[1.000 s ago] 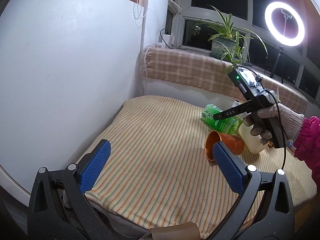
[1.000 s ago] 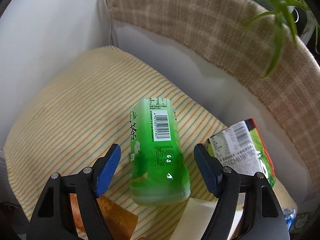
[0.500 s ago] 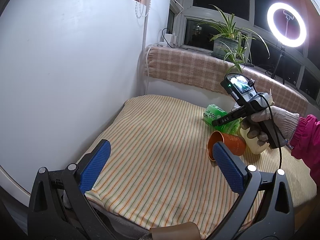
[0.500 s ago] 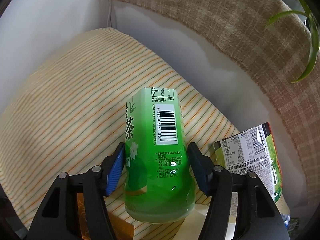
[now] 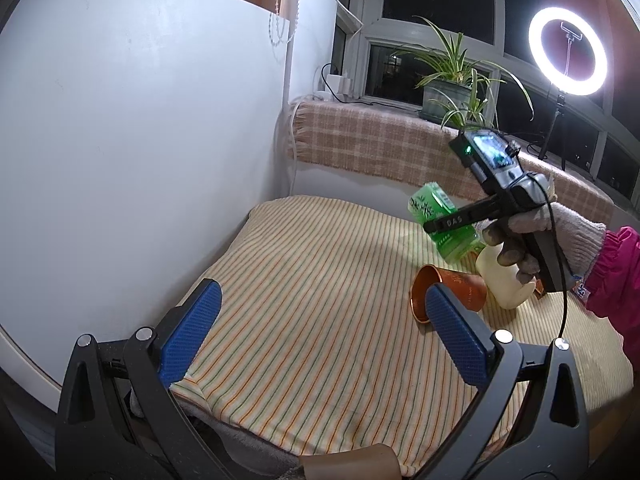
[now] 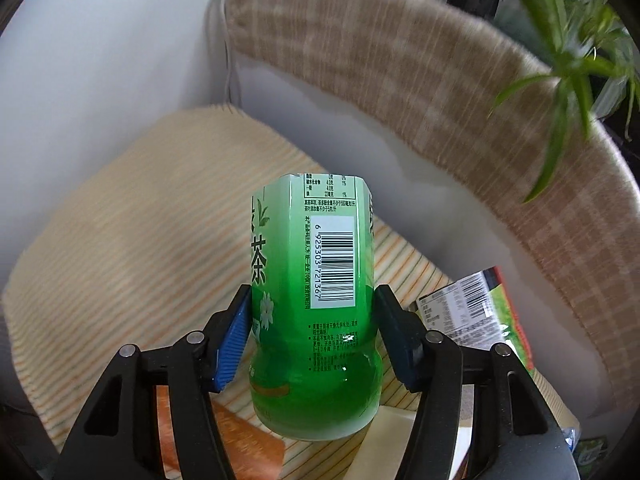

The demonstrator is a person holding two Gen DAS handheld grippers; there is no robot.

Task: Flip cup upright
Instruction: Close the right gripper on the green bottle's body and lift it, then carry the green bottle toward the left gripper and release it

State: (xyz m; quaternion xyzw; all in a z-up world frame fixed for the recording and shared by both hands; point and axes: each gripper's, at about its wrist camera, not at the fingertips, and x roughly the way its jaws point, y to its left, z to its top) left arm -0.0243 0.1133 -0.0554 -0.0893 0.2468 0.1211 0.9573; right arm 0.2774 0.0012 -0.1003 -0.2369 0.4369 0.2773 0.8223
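Copper-coloured metal cup (image 5: pixel 450 294) lies on its side on striped desk (image 5: pixel 320 300): flip not begun. Right tongs (image 6: pixel 312 344) clamp green tea bottle (image 6: pixel 316 300); left tongs (image 5: pixel 320 336) gape empty.

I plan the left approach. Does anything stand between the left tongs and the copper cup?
Nothing visible does. The left tongs are open, and the copper cup lies on its side just beyond the right pad. The right tongs hold the green bottle.

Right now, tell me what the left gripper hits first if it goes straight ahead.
Probably the striped cloth: the open left gripper points at bare fabric. The copper cup lies just off to the right, behind its right finger; depth is unclear.
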